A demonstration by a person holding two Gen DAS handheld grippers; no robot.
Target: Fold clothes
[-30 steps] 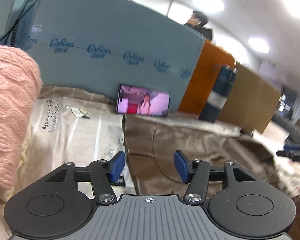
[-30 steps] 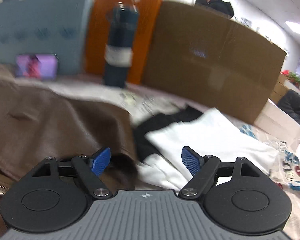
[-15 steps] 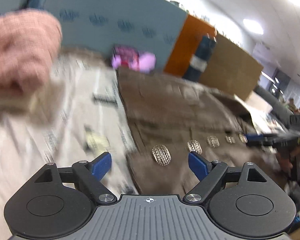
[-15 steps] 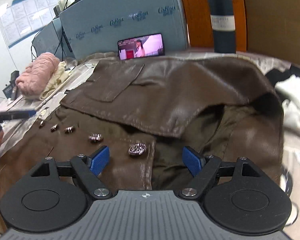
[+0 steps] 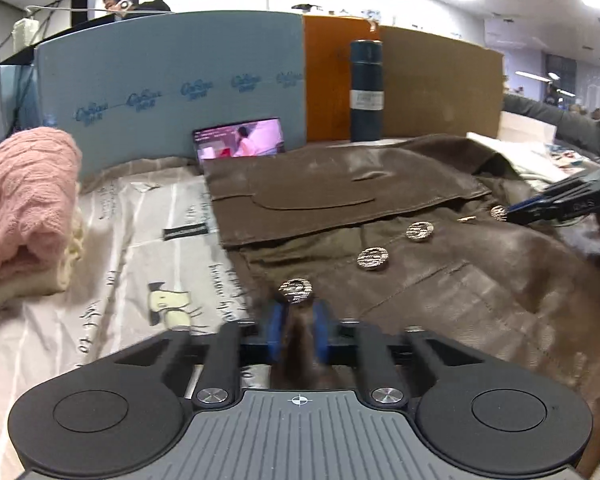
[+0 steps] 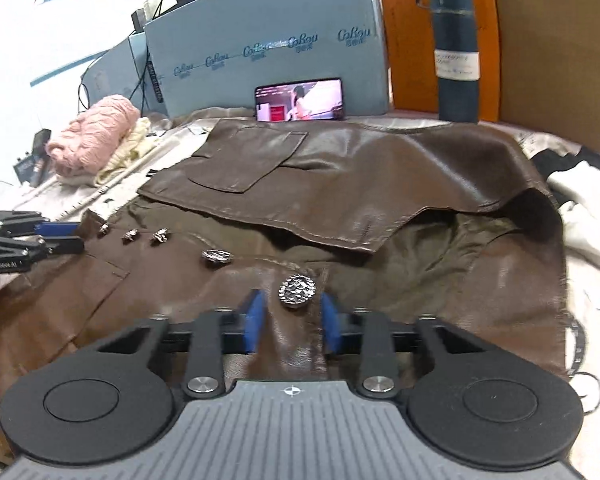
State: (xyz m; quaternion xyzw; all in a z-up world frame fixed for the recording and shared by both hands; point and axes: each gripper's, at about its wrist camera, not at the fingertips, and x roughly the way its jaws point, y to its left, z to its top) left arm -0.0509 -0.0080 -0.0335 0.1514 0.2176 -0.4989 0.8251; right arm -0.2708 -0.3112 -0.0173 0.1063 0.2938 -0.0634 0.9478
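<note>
A brown leather jacket (image 5: 440, 280) with a row of silver buttons lies spread on the printed sheet; it also shows in the right wrist view (image 6: 340, 184). My left gripper (image 5: 298, 332) is shut on the jacket's near front edge, just below a silver button (image 5: 296, 291). My right gripper (image 6: 290, 322) is shut on a fold of the jacket's front edge beside another silver button (image 6: 297, 292). Each gripper shows in the other's view: the right one (image 5: 556, 204) at the far right, the left one (image 6: 32, 240) at the far left.
A folded pink sweater (image 5: 24, 196) on a cream garment lies at the left. A phone (image 5: 240, 142) playing video leans on a blue panel (image 5: 172, 80). A dark blue flask (image 5: 366, 88) stands behind. White and black clothes (image 6: 580, 192) lie to the right.
Both grippers dropped to the jacket's front edge and shut on it; half a second ago both were open above it.
</note>
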